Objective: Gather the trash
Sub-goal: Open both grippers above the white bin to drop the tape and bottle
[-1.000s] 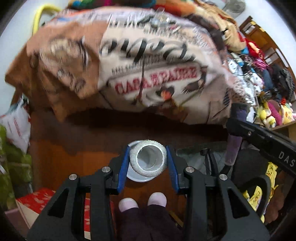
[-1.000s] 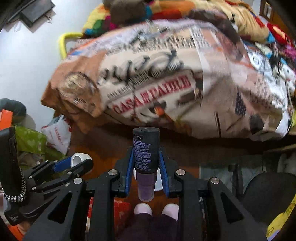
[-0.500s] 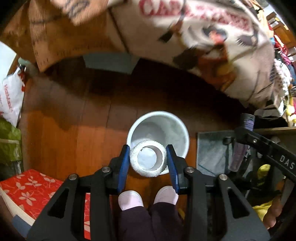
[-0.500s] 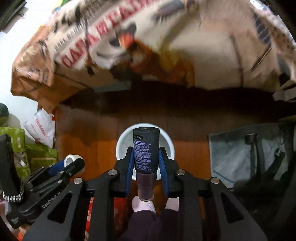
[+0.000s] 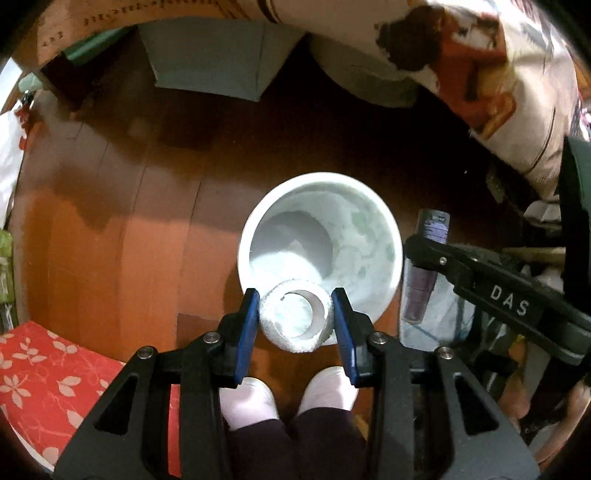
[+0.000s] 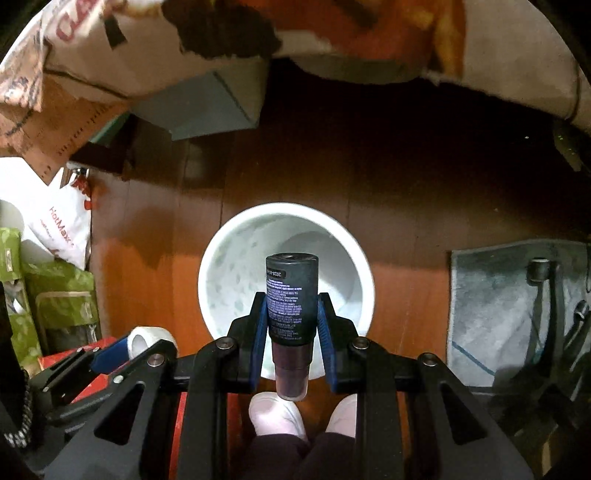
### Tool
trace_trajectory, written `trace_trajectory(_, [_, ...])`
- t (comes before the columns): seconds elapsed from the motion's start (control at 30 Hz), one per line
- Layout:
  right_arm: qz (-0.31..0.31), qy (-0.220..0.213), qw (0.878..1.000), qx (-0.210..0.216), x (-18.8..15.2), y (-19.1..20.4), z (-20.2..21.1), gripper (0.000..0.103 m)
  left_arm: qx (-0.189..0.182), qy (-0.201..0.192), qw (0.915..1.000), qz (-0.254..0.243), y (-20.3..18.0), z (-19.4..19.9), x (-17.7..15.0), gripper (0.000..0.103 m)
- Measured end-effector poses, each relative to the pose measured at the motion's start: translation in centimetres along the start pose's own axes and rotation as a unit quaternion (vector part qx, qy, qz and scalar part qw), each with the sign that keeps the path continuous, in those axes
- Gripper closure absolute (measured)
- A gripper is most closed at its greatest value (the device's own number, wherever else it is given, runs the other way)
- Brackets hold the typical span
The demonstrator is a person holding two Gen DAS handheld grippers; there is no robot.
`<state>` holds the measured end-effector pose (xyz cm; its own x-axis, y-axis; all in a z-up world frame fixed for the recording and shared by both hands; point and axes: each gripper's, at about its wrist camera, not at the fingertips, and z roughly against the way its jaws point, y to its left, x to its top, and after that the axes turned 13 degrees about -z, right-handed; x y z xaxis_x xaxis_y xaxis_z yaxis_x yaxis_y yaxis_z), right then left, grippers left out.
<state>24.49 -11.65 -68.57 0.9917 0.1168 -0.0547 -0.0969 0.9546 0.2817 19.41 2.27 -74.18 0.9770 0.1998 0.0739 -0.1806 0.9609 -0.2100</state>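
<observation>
We see the white bin's (image 6: 286, 214) mouth open below us, bare wooden floor (image 5: 110, 240) around it, bedding (image 6: 369, 33) overhanging behind

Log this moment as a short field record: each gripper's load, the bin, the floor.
left gripper: shut on white tape roll, held over the near rim of the bin
right gripper: shut on dark bottle, held over the bin
bin: white, open top, upright on the floor; nothing distinct visible inside
floor: reddish wood
person's feet: just behind the bin
</observation>
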Motion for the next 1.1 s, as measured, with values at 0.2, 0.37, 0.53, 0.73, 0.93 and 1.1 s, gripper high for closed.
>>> trace_trajectory(0.2, [0.013, 0.008, 1.0, 0.011, -0.3, -0.4, -1.4, 0.079, -0.01, 0.007, 0.9995, 0.028, 1.3, -2.4, -0.7, 0.064])
trace_trajectory(0.37, [0.018, -0.001, 1.0, 0.008, -0.4, -0.7, -1.3, 0.079, -0.011, 0.004, 0.9992, 0.039, 1.4, -3.6, -0.9, 0.064])
trace_trajectory(0.53, [0.018, -0.01, 1.0, -0.001, -0.7, -0.9, -0.9, 0.079, -0.02, 0.005, 0.9992, 0.034, 1.1, -4.6, 0.1, 0.064])
trace_trajectory(0.73, [0.011, -0.015, 1.0, 0.003, -0.8, -1.6, -0.2, 0.079, -0.02, 0.018, 0.9995, 0.018, 0.3, -5.4, 1.4, 0.06])
trace_trajectory(0.93, [0.013, -0.017, 1.0, 0.004, -0.9, -1.6, 0.7, 0.079, -0.019, 0.029, 0.9992, 0.022, 0.1, -4.7, 1.1, 0.051])
trace_trajectory(1.1, [0.013, -0.024, 1.0, 0.007, -1.0, -1.2, 2.8, 0.079, -0.013, 0.018, 0.9996, 0.018, -0.4, -2.3, 1.2, 0.051])
